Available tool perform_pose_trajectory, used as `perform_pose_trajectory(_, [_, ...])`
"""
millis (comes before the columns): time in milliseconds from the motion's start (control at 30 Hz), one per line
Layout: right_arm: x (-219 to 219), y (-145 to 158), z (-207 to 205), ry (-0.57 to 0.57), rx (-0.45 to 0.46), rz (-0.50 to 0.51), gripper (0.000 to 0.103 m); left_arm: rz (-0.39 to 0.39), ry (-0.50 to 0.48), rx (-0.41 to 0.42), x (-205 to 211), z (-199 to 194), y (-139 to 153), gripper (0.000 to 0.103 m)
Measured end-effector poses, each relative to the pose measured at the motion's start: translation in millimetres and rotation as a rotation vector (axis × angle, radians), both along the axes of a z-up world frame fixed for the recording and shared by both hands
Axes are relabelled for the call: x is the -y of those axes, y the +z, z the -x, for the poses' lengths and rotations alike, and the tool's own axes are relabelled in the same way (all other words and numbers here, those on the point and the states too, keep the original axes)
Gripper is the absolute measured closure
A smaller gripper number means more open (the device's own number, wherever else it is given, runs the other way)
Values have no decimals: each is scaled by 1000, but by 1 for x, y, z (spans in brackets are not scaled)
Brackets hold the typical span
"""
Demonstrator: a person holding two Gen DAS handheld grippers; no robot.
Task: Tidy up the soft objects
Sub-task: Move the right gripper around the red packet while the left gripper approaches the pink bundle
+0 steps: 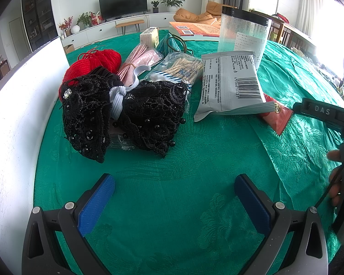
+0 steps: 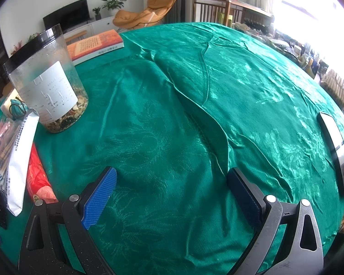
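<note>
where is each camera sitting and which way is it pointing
Left wrist: sits on the left gripper, looks forward over its open blue fingers at the black lace piece and red yarn; the person's hand shows at right.
Right wrist: sits on the right gripper, fingers open, looks across bare green tablecloth.
Both views show the jar, book and white packet.

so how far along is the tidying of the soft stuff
Nothing looks done: the black lace piece, red yarn and packets lie heaped together on the green cloth. Nothing is in hand; left gripper and right gripper are open, empty. All sorting remains.
</note>
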State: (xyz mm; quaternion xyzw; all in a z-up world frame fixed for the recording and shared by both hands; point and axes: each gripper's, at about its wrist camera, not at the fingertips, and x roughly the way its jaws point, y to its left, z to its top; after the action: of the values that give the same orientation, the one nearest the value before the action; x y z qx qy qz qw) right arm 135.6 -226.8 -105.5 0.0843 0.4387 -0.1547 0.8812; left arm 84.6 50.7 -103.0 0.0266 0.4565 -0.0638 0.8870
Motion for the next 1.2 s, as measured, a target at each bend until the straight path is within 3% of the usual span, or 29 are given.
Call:
perform_pose_trajectory(133, [2, 7, 6, 159, -26, -43, 6, -1, 0, 0, 0, 0, 0, 0])
perform_pose_trajectory(233, [-14, 29, 29, 351, 90, -74, 6, 0, 0, 0, 0, 0, 0, 0])
perform_pose_trajectory(300, [-33, 38, 35, 502, 121, -98, 6, 0, -1, 0, -1, 0, 0, 0])
perform_pose_trajectory(467, [-85, 17, 7, 664, -7, 49, 9, 0, -1, 0, 0, 0, 0, 0])
perform_pose_trajectory(500, [-92, 12, 1, 685, -30, 67, 11, 1, -1, 0, -1, 0, 0, 0])
perform_pose_trajectory(567, [-97, 8, -6, 725, -36, 29, 42, 1, -1, 0, -1, 0, 0, 0])
perform_pose_trajectory(600, [-96, 10, -8, 722, -28, -1, 67, 1, -1, 0, -1, 0, 0, 0])
perform_pose_trajectory(667, [-88, 13, -8, 694, -37, -51, 68, 1, -1, 0, -1, 0, 0, 0])
perform_pose_trajectory(800, [-67, 16, 26, 613, -25, -93, 68, 1, -2, 0, -1, 0, 0, 0])
perform_pose_trajectory(933, [-35, 17, 70, 384, 50, -15, 67, 1, -2, 0, -1, 0, 0, 0])
perform_pose_trajectory(1100, [-16, 11, 71, 268, 79, 32, 66, 1, -2, 0, -1, 0, 0, 0])
perform_pose_trajectory(1167, [-10, 10, 71, 264, 77, 3, 61, 1, -2, 0, -1, 0, 0, 0])
perform_pose_trajectory(1200, [-8, 10, 72, 259, 79, -3, 43, 1, -2, 0, -1, 0, 0, 0])
